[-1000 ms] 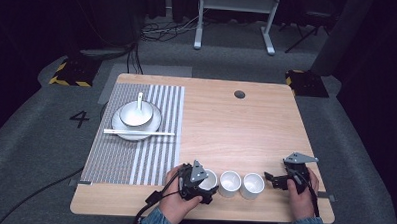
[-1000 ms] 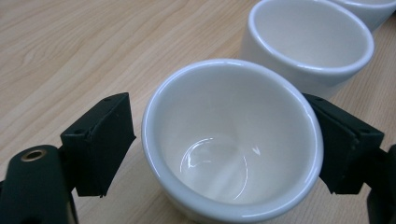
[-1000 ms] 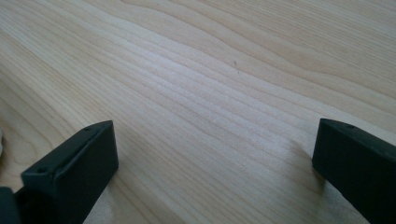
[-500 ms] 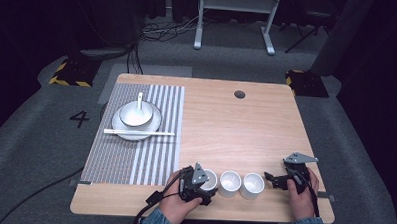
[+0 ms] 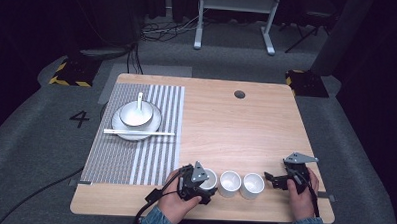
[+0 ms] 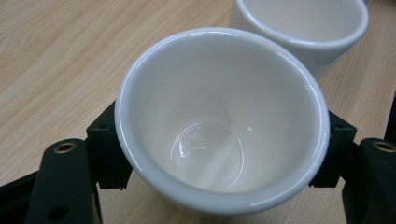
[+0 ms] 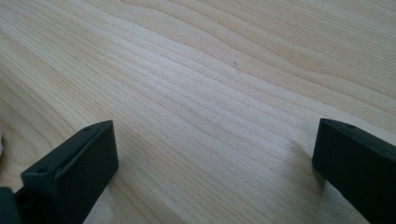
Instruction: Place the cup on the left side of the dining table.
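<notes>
Three white cups stand in a row near the table's front edge: the left cup (image 5: 210,178), the middle cup (image 5: 230,183) and the right cup (image 5: 252,185). My left gripper (image 5: 205,187) is shut on the left cup (image 6: 219,121), with one black jaw on each side of its wall. The middle cup (image 6: 299,23) stands just beyond it. My right gripper (image 5: 273,179) sits low over the table, a little to the right of the right cup. Its jaws stand wide open (image 7: 217,158) with bare wood between them.
A striped placemat (image 5: 135,150) lies at the left. On it is a plate (image 5: 123,132) with a bowl (image 5: 135,115) and a spoon (image 5: 140,98), and chopsticks (image 5: 160,133) lie across the plate's front. A round cable hole (image 5: 239,94) is at the back.
</notes>
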Tool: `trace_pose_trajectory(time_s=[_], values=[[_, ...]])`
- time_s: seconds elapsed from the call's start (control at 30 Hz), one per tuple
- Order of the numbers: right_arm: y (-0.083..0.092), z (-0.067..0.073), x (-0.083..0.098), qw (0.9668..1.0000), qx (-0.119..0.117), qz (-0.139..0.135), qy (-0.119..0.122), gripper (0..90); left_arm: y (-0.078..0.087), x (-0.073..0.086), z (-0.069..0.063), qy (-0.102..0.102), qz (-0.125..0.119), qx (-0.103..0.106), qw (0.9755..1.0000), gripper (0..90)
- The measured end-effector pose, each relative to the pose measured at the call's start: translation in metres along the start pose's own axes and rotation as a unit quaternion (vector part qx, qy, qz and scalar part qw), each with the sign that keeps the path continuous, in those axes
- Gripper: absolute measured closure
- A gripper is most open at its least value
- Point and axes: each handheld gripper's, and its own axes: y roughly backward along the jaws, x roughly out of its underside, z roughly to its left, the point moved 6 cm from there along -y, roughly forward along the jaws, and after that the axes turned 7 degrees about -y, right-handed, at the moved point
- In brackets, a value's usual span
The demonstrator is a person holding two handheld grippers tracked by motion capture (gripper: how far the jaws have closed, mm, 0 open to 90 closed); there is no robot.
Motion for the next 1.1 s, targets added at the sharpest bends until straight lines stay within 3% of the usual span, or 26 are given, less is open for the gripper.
trace_pose_trajectory(time_s=[1.1], values=[[0.000, 0.000, 0.000, 1.0000, 0.000, 0.000, 0.000, 0.3, 0.046, -0.022, 0.031, 0.013, -0.036, -0.027, 0.9989, 26.4]])
